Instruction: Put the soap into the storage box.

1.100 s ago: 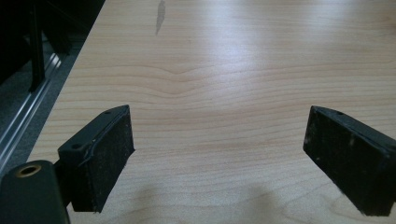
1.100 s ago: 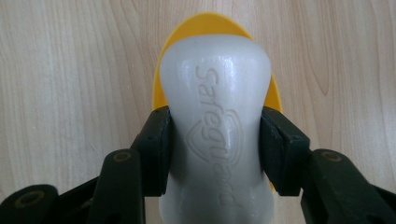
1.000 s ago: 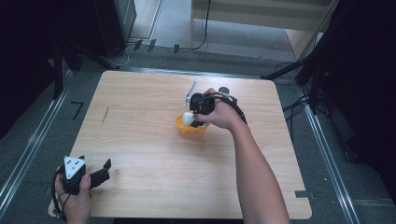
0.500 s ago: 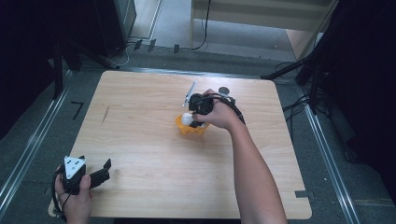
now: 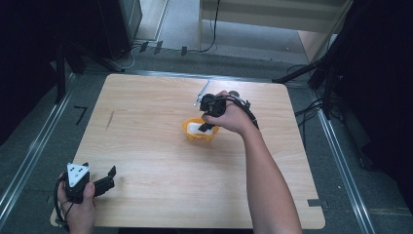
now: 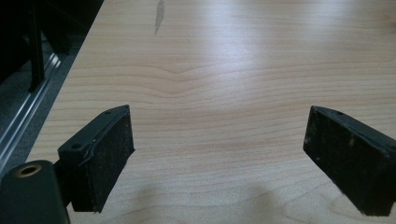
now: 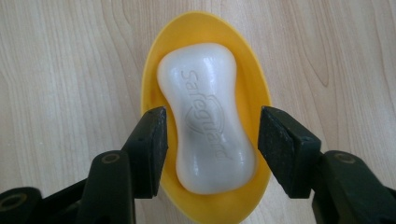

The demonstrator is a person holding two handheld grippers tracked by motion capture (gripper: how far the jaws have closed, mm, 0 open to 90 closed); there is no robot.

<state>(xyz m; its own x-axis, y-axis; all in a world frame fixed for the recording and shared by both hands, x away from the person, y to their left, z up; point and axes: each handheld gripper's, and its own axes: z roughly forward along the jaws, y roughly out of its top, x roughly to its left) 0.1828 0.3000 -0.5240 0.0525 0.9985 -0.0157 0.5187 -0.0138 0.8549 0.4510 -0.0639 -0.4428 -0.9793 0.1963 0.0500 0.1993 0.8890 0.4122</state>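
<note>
Between our right gripper's jaws sits a white soap bar, lying in a yellow oval soap dish on the wooden table. Those jaws are spread, one on each side of the bar's narrow waist, with a clear gap on both sides, nothing clamped. Over at the near left corner, our left gripper has its jaws wide apart above bare wood, holding nothing, well apart from the dish.

table: light wood, dark streak far left | floor: cables, metal rail
</note>
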